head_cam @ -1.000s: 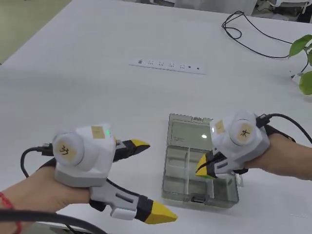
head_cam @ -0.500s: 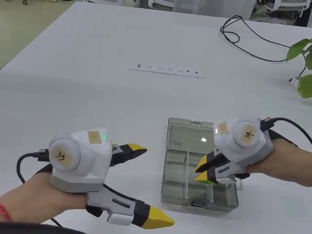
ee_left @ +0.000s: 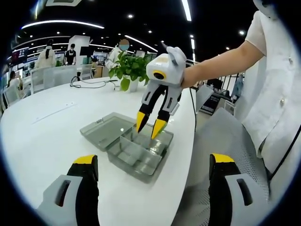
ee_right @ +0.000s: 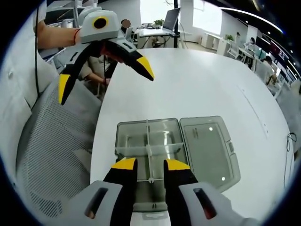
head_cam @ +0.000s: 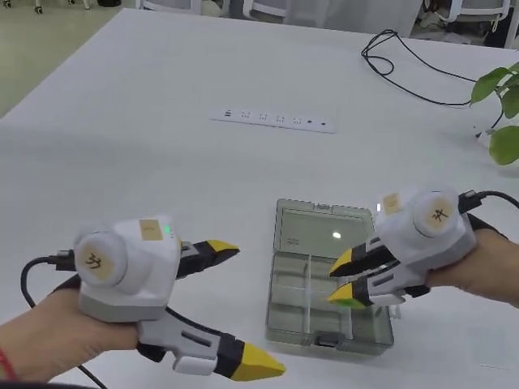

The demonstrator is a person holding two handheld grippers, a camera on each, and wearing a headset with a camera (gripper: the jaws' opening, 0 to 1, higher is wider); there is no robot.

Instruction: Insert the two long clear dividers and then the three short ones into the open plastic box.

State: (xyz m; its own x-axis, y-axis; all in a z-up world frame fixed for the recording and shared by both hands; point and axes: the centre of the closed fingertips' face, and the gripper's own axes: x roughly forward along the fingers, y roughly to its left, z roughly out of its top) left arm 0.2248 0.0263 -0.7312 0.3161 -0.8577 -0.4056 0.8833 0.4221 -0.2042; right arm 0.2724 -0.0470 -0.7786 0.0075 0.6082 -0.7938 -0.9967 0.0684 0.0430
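The box (head_cam: 300,336) lies at the lower middle, with dividers (ee_right: 147,134) standing inside. The right gripper (head_cam: 338,280) hangs just over it, jaws a little apart, likely to press one down. The left gripper (head_cam: 250,308), lower left, keeps clear, jaws spread wide, holding nothing.

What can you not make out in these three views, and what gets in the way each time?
- Head view: near right corner of the plastic box, hidden under the right gripper.
- Right gripper view: the box's near edge, covered by that gripper; the clear dividers are too faint to count.
- Left gripper view: whether the right gripper holds a divider; too small.
- Head view: plant, cut by the right edge.
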